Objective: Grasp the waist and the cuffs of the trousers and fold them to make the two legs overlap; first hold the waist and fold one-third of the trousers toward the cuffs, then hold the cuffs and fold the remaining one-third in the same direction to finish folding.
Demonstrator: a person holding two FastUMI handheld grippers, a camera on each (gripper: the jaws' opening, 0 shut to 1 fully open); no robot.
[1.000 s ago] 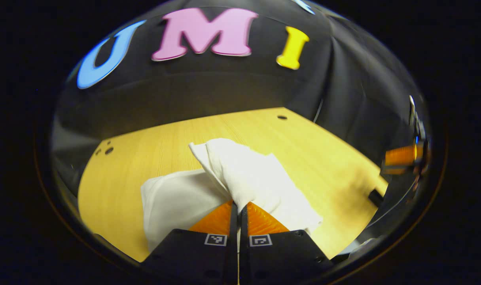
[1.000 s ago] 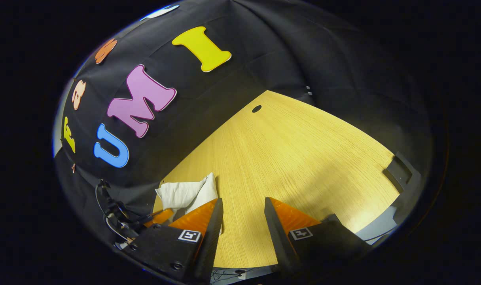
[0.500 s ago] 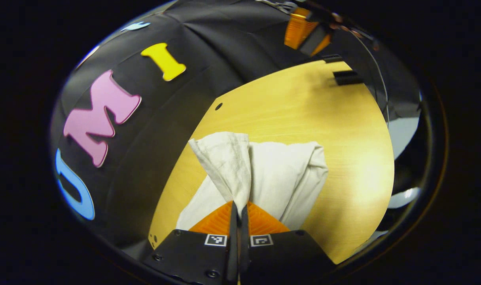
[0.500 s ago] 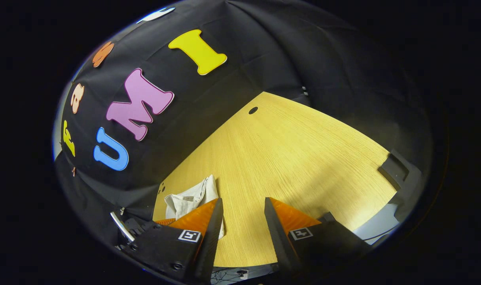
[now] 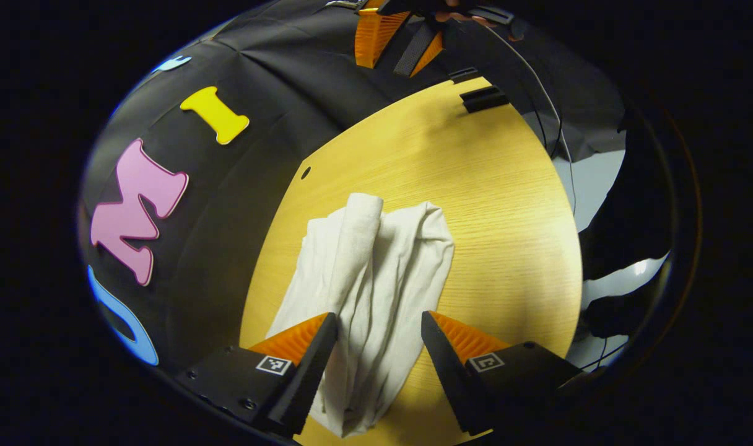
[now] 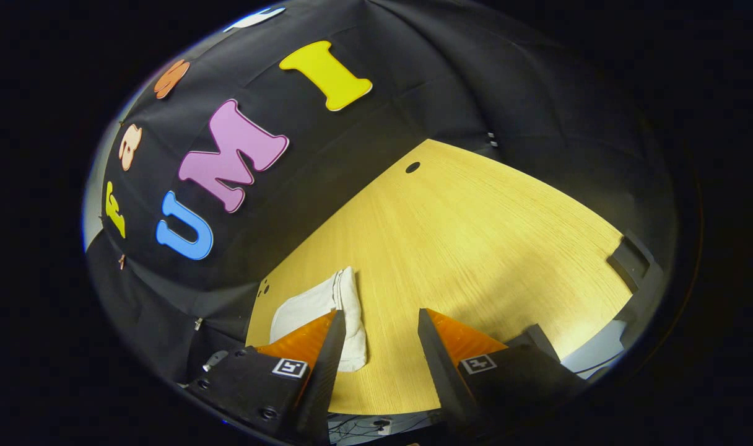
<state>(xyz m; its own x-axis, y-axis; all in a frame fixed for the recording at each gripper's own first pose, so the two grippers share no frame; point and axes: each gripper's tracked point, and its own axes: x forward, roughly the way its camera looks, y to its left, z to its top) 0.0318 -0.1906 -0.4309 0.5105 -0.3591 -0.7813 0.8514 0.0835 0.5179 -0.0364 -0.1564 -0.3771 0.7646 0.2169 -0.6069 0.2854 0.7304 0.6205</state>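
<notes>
Left gripper view: left gripper (image 5: 376, 337) down low, spread wide, holding nothing. One finger (image 5: 302, 353) over the left side of the white trousers (image 5: 376, 266), other finger (image 5: 457, 353) off to the right above bare wood. Trousers folded into a soft, bunched bundle, flat on the yellow wooden table (image 5: 506, 204), running from between the fingers up toward the middle of the tabletop. A rolled ridge of cloth on top, near the far end. Cannot tell if the fingers touch the cloth. Small round hole (image 5: 305, 172) in the wood past the bundle, close to the black cloth wall (image 5: 290, 80). Two dark blocks (image 5: 483, 98) at the far edge of the table. Right gripper (image 5: 398, 37) far off at the very top, with a bit of a hand (image 5: 463, 13) behind it and a thin cable (image 5: 553, 111) hanging down.

Right gripper view: right gripper (image 6: 376, 334) spread wide too, holding nothing, over bare table (image 6: 475, 248). Trousers (image 6: 327, 310) off to the left, partly hidden behind the left finger (image 6: 311, 347), close to the table corner by the wall (image 6: 444, 80). Two tiny holes (image 6: 264, 287) in that corner. One round hole (image 6: 413, 167) far up the tabletop. Dark block (image 6: 630, 260) at the right edge of the table.
</notes>
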